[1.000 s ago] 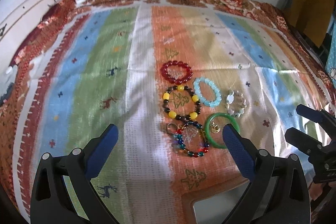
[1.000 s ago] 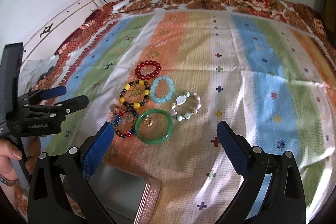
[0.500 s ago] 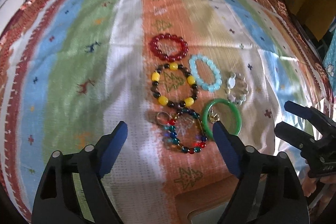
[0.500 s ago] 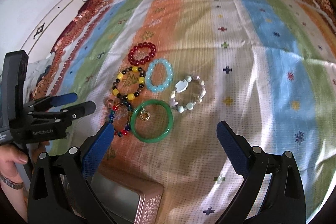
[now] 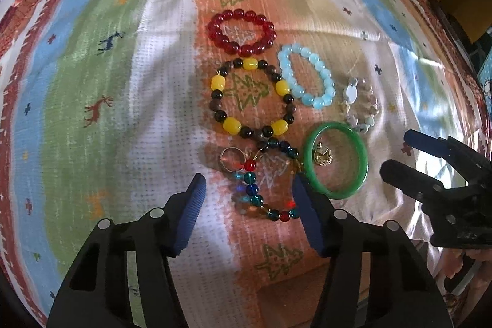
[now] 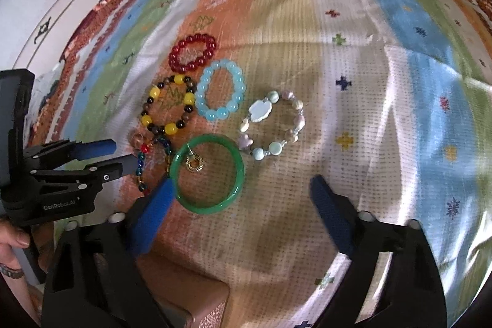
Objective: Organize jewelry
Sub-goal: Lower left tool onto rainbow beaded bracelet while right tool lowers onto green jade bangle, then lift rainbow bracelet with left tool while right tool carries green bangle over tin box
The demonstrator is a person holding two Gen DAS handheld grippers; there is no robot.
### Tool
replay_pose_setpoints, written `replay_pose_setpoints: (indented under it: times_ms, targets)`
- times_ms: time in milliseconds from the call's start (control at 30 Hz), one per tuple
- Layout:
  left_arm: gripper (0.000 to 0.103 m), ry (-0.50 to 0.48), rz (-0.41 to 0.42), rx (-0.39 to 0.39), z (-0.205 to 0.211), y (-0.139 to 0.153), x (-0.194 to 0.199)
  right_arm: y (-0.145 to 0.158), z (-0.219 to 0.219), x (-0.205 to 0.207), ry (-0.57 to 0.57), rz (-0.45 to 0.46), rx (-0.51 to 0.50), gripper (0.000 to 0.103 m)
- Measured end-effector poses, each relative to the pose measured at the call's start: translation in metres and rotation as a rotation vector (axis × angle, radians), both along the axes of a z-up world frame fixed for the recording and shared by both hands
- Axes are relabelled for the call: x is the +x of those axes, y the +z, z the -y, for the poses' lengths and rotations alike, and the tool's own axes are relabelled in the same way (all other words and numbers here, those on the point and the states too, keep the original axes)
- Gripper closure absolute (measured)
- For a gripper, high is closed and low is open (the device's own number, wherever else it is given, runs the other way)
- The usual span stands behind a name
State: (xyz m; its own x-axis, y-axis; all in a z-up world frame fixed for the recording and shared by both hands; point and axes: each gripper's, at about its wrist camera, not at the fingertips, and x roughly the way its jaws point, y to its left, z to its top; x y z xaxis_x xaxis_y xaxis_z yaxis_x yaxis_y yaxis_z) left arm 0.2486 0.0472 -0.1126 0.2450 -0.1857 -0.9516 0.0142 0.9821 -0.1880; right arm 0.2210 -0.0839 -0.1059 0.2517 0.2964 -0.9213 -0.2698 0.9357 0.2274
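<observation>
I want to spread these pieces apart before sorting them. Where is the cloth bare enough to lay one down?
Bare cloth lies left of the yellow-and-black bracelet, on the green and blue stripes, and right of the shell bracelet, toward the blue stripe. It is crowded around the green bangle, the multicolored bracelet and the small ring, with both grippers close by.

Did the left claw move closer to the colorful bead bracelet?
Yes. The left claw has come forward and down; its tips now straddle the multicolored bracelet, which lay well ahead of them earlier.
</observation>
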Motion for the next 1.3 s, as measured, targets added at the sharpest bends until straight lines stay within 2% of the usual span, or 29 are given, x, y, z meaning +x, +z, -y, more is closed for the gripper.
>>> replay_pose_setpoints:
  times_ms: [200, 267, 367, 433, 600, 700, 800, 867, 933, 1000, 1300]
  targets:
    - [0.055, -0.024, -0.033, 0.018, 0.004, -0.009, 0.003, -0.011, -0.007, 0.003, 0.028, -0.026, -0.030, 0.018]
    - [0.056, -0.035, -0.035, 0.025, 0.006, -0.011, 0.003, -0.014, -0.009, 0.004, 0.035, -0.034, -0.041, 0.022]
    - [0.060, -0.052, -0.039, 0.034, 0.008, -0.012, 0.003, -0.019, -0.013, 0.006, 0.044, -0.045, -0.061, 0.034]
    - [0.070, -0.064, -0.043, 0.046, 0.011, -0.013, 0.003, -0.021, -0.015, 0.007, 0.048, -0.045, -0.076, 0.036]
    - [0.072, -0.094, -0.043, 0.089, 0.018, -0.017, 0.002, -0.025, -0.017, 0.009, 0.057, -0.042, -0.106, 0.042]
    - [0.077, -0.121, -0.037, 0.142, 0.025, -0.020, 0.002, -0.025, -0.018, 0.008, 0.063, -0.029, -0.141, 0.051]
    - [0.090, -0.134, -0.033, 0.156, 0.030, -0.021, 0.001, -0.027, -0.017, 0.009, 0.063, -0.022, -0.159, 0.058]
    - [0.092, -0.143, -0.029, 0.165, 0.032, -0.021, 0.000, -0.027, -0.016, 0.008, 0.067, -0.019, -0.165, 0.069]
    - [0.093, -0.145, -0.028, 0.164, 0.036, -0.021, -0.001, -0.027, -0.016, 0.009, 0.073, -0.027, -0.148, 0.085]
    - [0.094, -0.143, -0.028, 0.156, 0.036, -0.021, -0.004, -0.027, -0.016, 0.008, 0.080, -0.030, -0.140, 0.094]
    - [0.094, -0.113, 0.033, 0.104, 0.023, 0.006, -0.004, -0.006, -0.021, 0.000, 0.095, 0.016, -0.104, 0.095]
